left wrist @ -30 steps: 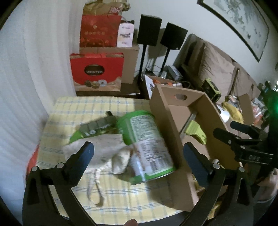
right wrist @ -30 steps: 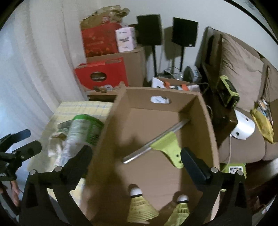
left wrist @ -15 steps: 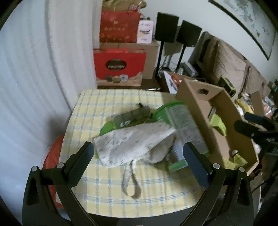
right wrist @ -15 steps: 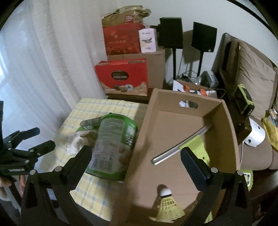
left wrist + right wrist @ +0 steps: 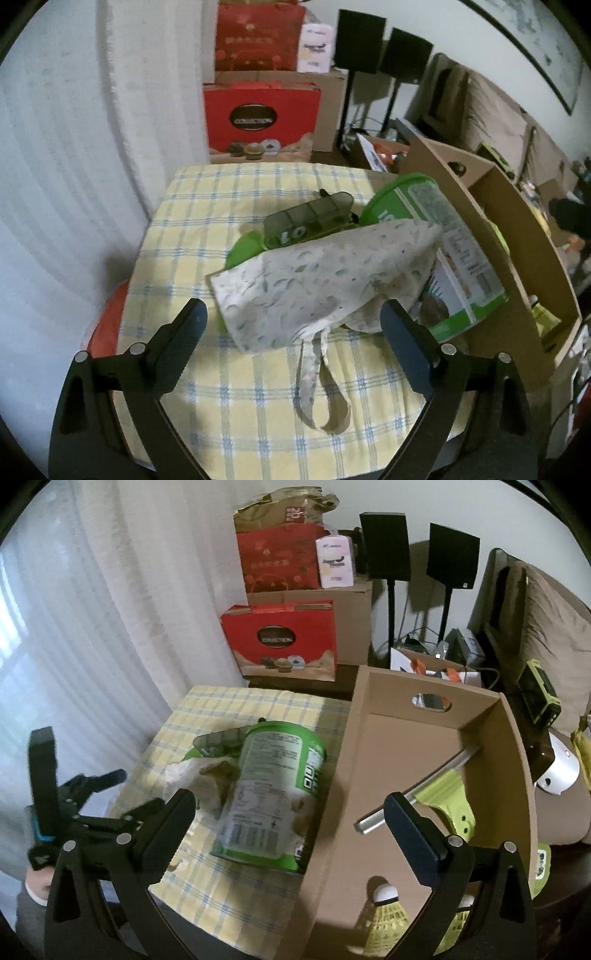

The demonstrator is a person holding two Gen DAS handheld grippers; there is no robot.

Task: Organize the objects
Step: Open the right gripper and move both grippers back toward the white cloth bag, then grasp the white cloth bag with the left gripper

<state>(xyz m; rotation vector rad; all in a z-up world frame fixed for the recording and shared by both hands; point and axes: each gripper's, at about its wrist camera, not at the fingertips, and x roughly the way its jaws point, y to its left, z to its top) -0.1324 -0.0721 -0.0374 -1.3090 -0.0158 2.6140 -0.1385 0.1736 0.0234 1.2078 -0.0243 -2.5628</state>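
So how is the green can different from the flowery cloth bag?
The green can is hard and round with a printed label; the cloth bag is soft and floppy with a leaf pattern. The can lies on its side against the cardboard box; the bag drapes partly over the can. Both sit on the checked tablecloth, outside the box.

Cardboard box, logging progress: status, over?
Left gripper open, right gripper open, both empty. Cardboard box holds squeegee, shuttlecocks. Green can, cloth bag still on table.

Dim indoor light; brightest at the curtain [image 5: 55, 635] on the left. Soft blur throughout, strong fisheye bending, dark corners.
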